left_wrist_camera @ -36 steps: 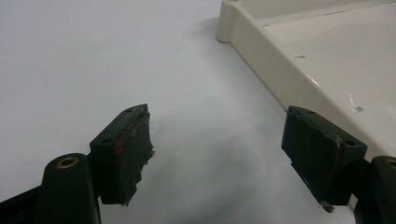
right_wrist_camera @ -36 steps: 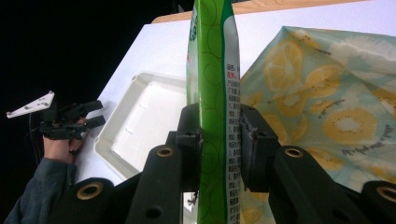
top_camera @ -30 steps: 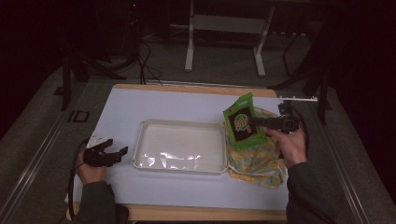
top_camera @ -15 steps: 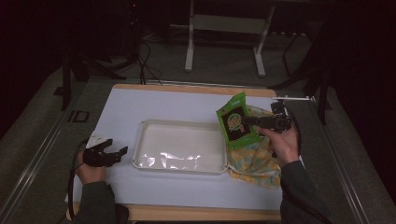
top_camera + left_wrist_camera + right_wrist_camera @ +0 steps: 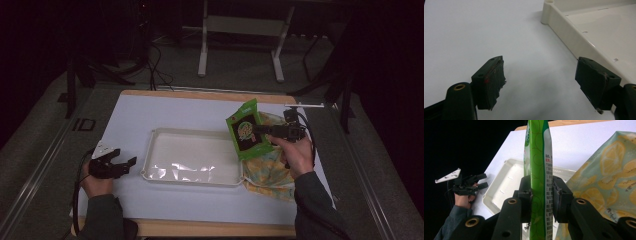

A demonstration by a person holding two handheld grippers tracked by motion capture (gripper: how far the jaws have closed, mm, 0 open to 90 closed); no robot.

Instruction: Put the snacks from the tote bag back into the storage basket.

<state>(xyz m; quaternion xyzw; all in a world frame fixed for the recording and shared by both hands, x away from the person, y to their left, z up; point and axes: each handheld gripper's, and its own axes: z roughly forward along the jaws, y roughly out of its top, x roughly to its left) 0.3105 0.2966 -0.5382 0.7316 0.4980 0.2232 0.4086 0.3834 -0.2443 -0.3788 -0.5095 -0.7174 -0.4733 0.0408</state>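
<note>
My right gripper [image 5: 260, 131] [image 5: 541, 192] is shut on a green snack packet [image 5: 246, 129] [image 5: 537, 165], held in the air over the right end of the cream tray [image 5: 165, 174] [image 5: 499, 192]. Beneath the packet lies a lemon-print cloth bag [image 5: 270, 170] [image 5: 609, 177] at the tray's right side. My left gripper [image 5: 126, 163] [image 5: 541, 82] rests open on the white table [image 5: 150, 112] just left of the tray [image 5: 571, 37], with nothing between its jaws. It appears again in the right gripper view as the left gripper [image 5: 480, 181], held by a hand.
The tray's inside is bare and shiny. Beyond the table's far wooden edge [image 5: 200, 93] stand dark cables and a white table frame [image 5: 240, 30] on the floor. The table's right edge lies close to the bag.
My right gripper has carried the green packet leftward, from over the bag to over the tray's right end. The left gripper has stayed put.
</note>
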